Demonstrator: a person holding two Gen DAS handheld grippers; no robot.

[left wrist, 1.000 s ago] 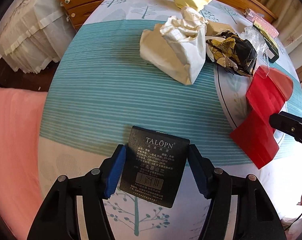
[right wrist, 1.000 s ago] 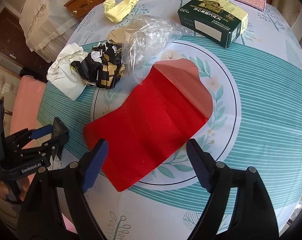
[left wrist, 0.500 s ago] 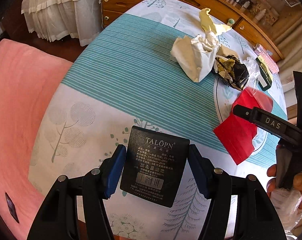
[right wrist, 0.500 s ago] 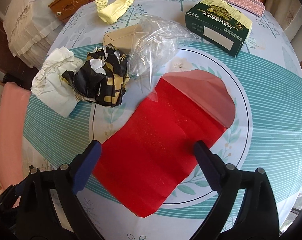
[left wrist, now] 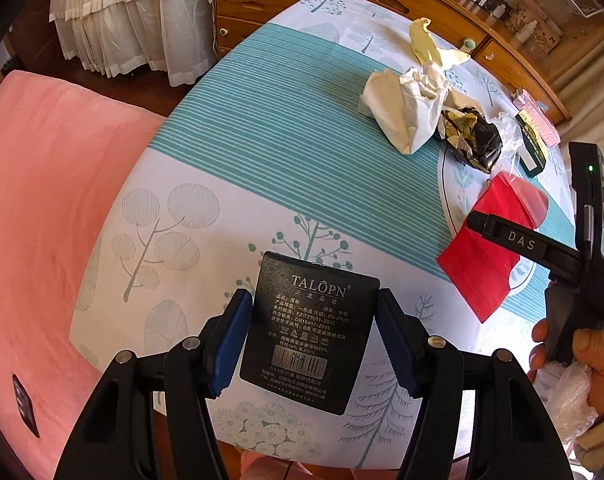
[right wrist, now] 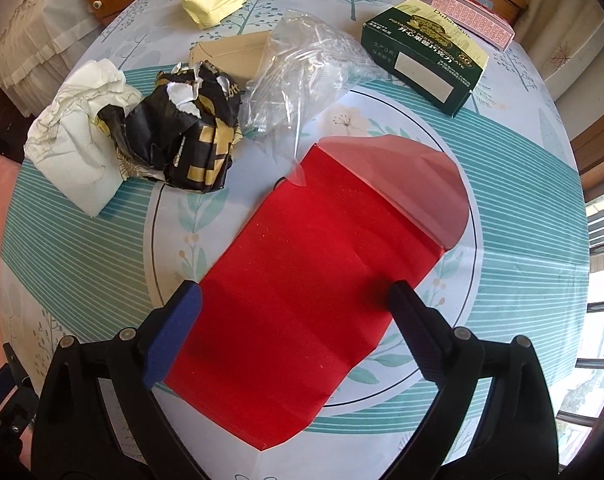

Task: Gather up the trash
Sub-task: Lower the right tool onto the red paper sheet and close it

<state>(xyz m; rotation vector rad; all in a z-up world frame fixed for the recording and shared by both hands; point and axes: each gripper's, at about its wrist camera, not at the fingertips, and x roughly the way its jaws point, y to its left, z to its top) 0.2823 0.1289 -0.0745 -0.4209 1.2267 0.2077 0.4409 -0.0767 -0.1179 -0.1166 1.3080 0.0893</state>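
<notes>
Left gripper point(left wrist: 311, 344) clamps black TALOPN card point(left wrist: 309, 330) over table's point(left wrist: 262, 152) near edge. Right gripper point(right wrist: 296, 314) wide, nothing gripped, above red envelope point(right wrist: 321, 264) mid-table; crumpled paper point(right wrist: 78, 140), black-gold wrapper point(right wrist: 182, 136) toward far-left edge.

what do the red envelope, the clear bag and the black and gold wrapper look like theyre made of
Red envelope: matte paper, by its flat creases and folded flap. Clear bag: thin glossy plastic film, see-through and wrinkled. Black and gold wrapper: probably printed paper, since torn edges show white.
</notes>
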